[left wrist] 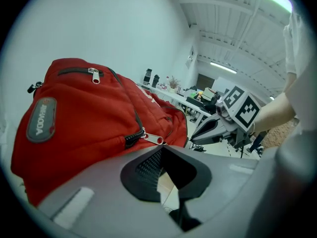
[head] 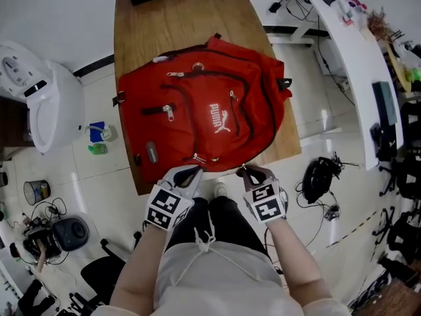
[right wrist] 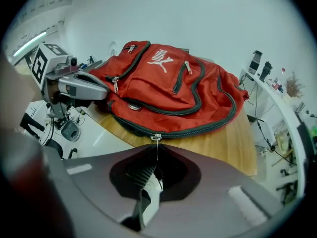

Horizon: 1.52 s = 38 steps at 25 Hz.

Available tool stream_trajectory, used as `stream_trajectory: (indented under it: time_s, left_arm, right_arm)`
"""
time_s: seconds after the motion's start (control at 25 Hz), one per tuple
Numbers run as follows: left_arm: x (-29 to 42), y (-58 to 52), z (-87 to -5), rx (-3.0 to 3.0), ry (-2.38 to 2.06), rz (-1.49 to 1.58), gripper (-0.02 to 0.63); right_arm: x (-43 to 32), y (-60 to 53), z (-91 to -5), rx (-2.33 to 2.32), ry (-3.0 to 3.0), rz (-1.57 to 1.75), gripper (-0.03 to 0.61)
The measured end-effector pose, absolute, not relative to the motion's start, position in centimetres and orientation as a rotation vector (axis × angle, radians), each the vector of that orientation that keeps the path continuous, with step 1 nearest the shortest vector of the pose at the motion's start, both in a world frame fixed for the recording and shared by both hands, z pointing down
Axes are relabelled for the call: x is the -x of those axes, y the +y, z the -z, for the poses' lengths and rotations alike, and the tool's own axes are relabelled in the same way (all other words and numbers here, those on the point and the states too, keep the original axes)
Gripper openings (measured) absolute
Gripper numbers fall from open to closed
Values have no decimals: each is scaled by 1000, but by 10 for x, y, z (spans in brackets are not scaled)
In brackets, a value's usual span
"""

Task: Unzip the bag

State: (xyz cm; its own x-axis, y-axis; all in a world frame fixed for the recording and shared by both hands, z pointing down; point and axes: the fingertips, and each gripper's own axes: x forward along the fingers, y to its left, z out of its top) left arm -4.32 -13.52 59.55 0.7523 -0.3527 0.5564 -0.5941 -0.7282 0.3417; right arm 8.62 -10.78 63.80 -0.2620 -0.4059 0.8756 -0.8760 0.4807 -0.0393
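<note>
The red backpack (head: 204, 114) lies flat, front up, on the wooden table (head: 151, 25), its main zipper (right wrist: 156, 137) seemingly closed.

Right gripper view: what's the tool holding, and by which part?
The right tool is shut on the thin zipper pull of the red backpack, gripping the pull's free end just below the slider.

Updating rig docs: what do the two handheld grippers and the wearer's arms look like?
Same build: left gripper and right gripper have grey tapered shells, black ribbed pads, and a cube of black-and-white square markers. No cables visible. Forearms bare, pale sleeves above.
</note>
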Motion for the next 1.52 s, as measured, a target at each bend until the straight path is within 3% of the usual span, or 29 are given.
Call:
stream_trajectory:
  time_s: [0.36,0.72,1.52]
  left_arm:
    - [31,-140,-610,-2303,-827,-826,6]
    - [-16,-153,-614,-2187,-963,-804,6]
    - [-8,-157,-650,-1939,-1001,-856,6]
  right_arm:
    - [-121,-115,-641,-1003,-1852,-691,11]
    - [-152,-126,-633,-831,-1932,-684,11]
    - [-220,-169,-630,-715,-1883,-690,12]
